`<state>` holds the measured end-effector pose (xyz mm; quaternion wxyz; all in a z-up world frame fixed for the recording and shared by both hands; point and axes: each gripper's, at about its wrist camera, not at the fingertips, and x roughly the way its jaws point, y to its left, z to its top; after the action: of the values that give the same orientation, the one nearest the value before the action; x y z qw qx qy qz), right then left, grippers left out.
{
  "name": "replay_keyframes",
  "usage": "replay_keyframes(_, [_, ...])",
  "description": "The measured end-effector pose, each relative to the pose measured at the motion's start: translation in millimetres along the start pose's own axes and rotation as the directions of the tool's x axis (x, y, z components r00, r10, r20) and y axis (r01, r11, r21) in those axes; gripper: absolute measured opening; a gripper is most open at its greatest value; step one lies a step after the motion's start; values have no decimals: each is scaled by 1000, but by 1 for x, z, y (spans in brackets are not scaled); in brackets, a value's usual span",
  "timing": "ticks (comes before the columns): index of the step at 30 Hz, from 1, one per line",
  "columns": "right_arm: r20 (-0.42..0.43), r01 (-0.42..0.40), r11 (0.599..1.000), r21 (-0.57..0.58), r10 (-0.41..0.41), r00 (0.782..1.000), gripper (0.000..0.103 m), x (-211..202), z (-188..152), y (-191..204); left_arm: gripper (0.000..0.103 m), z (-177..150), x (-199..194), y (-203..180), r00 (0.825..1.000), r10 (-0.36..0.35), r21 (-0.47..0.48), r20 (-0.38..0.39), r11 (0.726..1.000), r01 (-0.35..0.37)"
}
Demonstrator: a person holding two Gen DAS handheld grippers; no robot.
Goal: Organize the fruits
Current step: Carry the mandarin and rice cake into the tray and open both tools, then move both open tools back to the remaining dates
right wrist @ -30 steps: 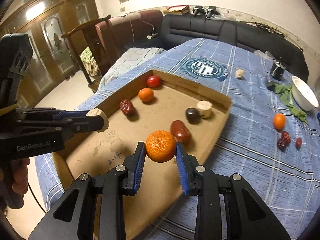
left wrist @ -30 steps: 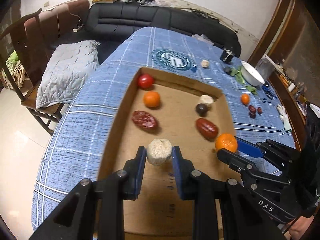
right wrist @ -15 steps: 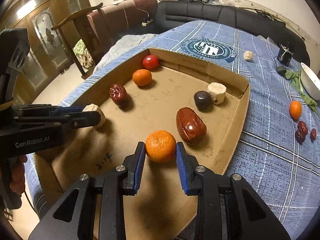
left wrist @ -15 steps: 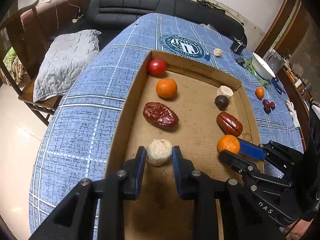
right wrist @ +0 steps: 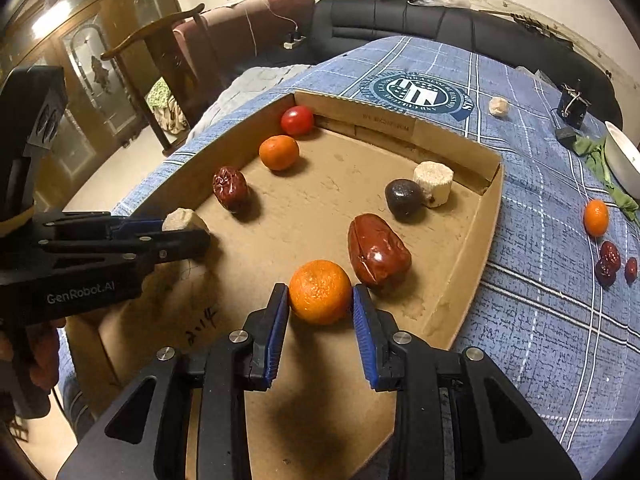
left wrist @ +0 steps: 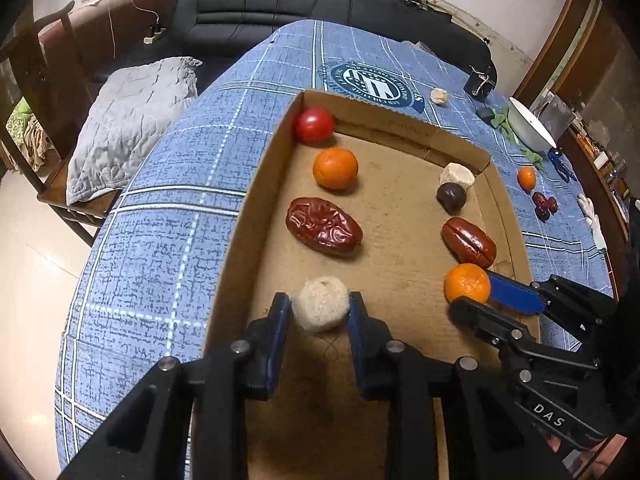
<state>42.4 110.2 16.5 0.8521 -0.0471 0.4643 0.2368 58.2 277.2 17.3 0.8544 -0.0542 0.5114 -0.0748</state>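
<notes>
In the cardboard tray we count eight fruits: two oranges, one by the far-left corner and one near the front; two large red dates; two pale beige pieces; one tomato; and one dark plum. Outside the tray, to its right on the cloth, we count one small orange and three small red dates. Beyond the tray's far wall we count one more beige piece.

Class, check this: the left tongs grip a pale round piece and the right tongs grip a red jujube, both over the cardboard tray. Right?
Not quite. The right tongs grip an orange tangerine, as the right wrist view shows; the red jujube lies beside it. The rest stands.
</notes>
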Motion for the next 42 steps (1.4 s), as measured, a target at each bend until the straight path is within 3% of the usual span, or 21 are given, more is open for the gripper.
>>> replay_keyframes(3, [0, 6, 1000, -1, -6, 1000, 32, -3, -1, -2, 36, 0, -1, 0, 1000, 11, -2, 0, 1000, -11])
replay_keyframes(7, [4, 20, 1000, -16, -20, 1000, 32, -9, -4, -2, 50, -2, -4, -1, 999, 36, -1, 7, 999, -36])
replay_keyframes(11, [4, 28, 999, -21, -28, 1000, 35, -13, -6, -4, 53, -5, -8, -3, 999, 53, -1, 11, 999, -53])
replay_keyframes(22, [23, 12, 999, -32, -11, 1000, 36, -34, -19, -4, 74, -15, -22, -17, 994, 99, 4, 41, 995, -99])
replay_keyframes(32, [37, 13, 998, -58, -11, 999, 41, -61, -37, -6, 78, -18, -29, -44, 993, 104, 13, 55, 994, -105])
replay_keyframes(42, [22, 43, 998, 55, -44, 999, 41, -78, -65, -62, 83, -14, -33, -96, 994, 84, 60, 75, 994, -89])
